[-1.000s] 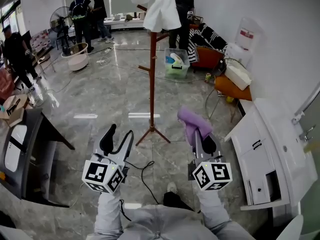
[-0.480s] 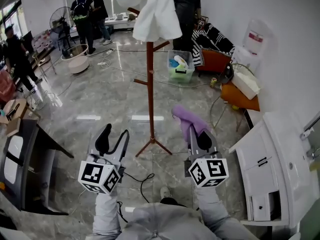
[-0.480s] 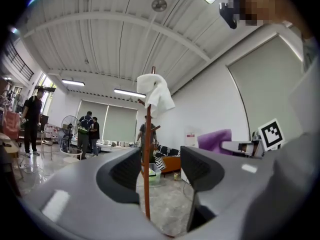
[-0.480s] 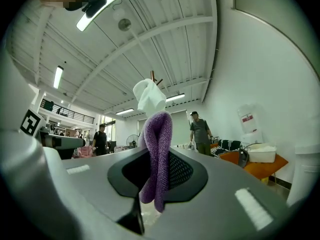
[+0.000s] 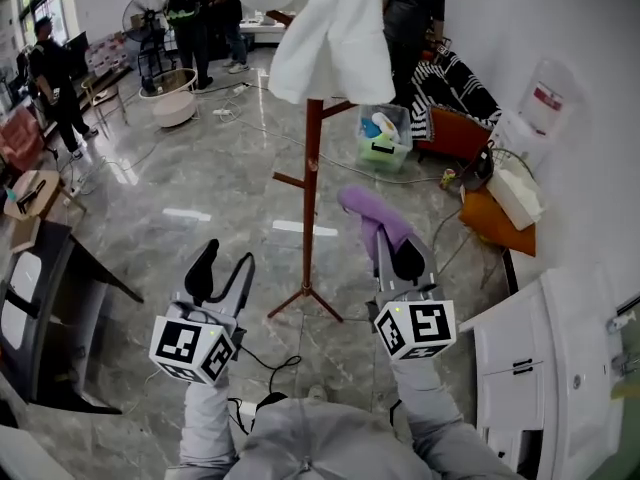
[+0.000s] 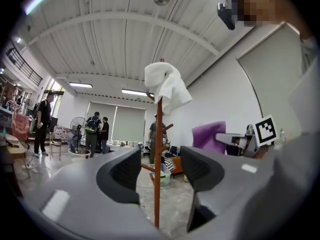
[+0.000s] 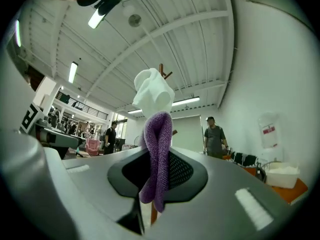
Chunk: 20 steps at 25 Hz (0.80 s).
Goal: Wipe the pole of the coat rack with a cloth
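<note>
A red-brown coat rack pole (image 5: pixel 311 198) stands on the marble floor ahead of me, with a white garment (image 5: pixel 335 33) draped over its top. My right gripper (image 5: pixel 392 253) is shut on a purple cloth (image 5: pixel 372 218), held right of the pole and apart from it. To the pole's left, my left gripper (image 5: pixel 222 268) is open and holds nothing. In the left gripper view the pole (image 6: pixel 159 159) shows between the jaws, farther off, with the purple cloth (image 6: pixel 209 135) at the right. In the right gripper view the cloth (image 7: pixel 158 156) hangs folded between the jaws, the white garment (image 7: pixel 152 93) behind it.
The rack's tripod feet (image 5: pixel 305 303) spread on the floor, and a black cable (image 5: pixel 285 353) lies near my feet. A dark table (image 5: pixel 50 308) stands at left, white cabinets (image 5: pixel 540 368) at right. A clear bin (image 5: pixel 384 140), an orange seat (image 5: pixel 500 213) and several people (image 5: pixel 200 8) are farther back.
I have come closer to the coat rack; it and its white garment now look larger. Both grippers keep their spacing, the right one still holding the purple cloth.
</note>
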Available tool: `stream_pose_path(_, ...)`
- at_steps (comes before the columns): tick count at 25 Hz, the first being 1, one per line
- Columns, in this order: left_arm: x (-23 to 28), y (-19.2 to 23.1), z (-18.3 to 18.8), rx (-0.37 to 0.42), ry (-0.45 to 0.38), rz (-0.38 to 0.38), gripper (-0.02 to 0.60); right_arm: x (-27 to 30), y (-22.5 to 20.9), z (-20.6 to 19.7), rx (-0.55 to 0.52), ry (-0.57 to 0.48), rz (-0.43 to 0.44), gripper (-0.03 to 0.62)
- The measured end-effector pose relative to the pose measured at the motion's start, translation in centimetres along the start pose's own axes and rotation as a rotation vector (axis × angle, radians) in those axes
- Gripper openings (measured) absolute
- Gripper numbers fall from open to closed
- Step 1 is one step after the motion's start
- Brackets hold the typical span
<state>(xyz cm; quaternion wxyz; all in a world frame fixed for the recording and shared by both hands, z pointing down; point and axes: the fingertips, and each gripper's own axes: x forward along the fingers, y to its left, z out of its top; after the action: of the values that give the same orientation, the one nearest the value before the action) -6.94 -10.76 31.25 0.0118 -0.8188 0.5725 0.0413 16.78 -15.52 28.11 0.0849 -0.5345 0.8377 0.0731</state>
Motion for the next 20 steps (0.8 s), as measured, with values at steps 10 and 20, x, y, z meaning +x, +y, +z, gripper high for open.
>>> stream_pose_path(10,3.3,5.0,0.7,-0.002,-0.013,0.005,0.267,11.0,2.6,2.6,-0.306,-0.075,0.056,0.054)
stream_pose_path(20,5.2,11.5,1.1,-0.009,-0.029,0.026,0.267,20.3,4.3,3.4,-0.537,-0.099,0.019,0.054)
